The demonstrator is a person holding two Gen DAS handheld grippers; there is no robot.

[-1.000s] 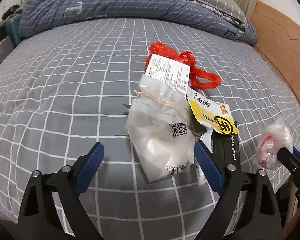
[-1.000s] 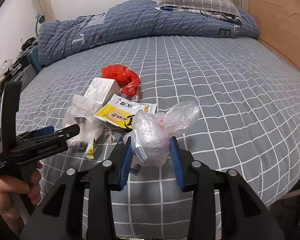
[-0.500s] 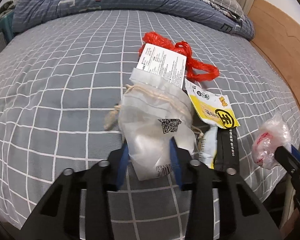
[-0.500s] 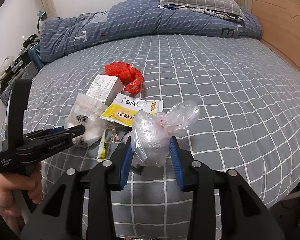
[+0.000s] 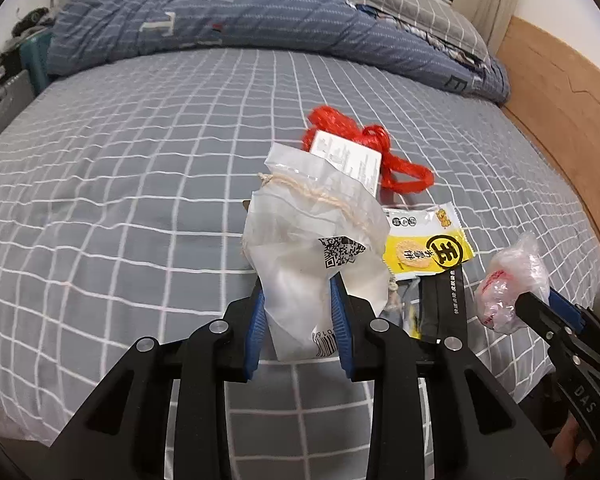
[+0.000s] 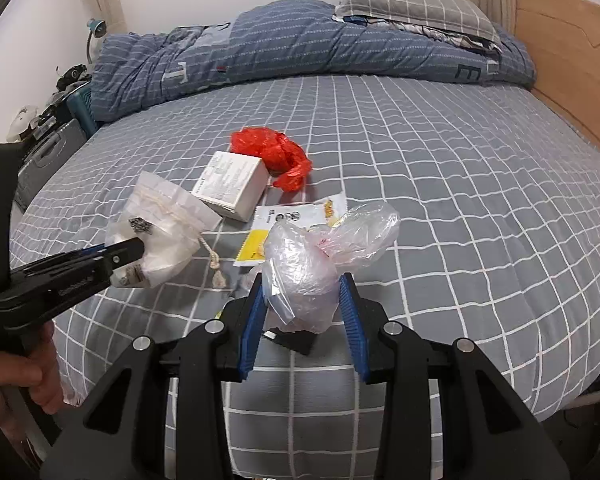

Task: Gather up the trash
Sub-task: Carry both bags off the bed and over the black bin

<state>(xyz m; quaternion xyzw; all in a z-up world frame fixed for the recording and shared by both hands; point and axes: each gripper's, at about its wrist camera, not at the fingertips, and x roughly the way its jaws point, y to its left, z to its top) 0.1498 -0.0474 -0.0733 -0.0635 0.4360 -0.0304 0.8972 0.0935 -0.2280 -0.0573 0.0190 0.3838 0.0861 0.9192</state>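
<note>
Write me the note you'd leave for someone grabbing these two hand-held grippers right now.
Left gripper: fingers closing on the frosted drawstring bag, pads already pressing it.
Right gripper: shut on the crumpled clear plastic bag, held over the bed.
On the bed lie: red plastic bag, white box, yellow snack wrapper, black packet.
Done: two pieces gripped.
Left: bin both, then collect the other four. No bin in view.

Right gripper (image 6: 302, 312) clamps crumpled clear bag (image 6: 312, 264).
</note>
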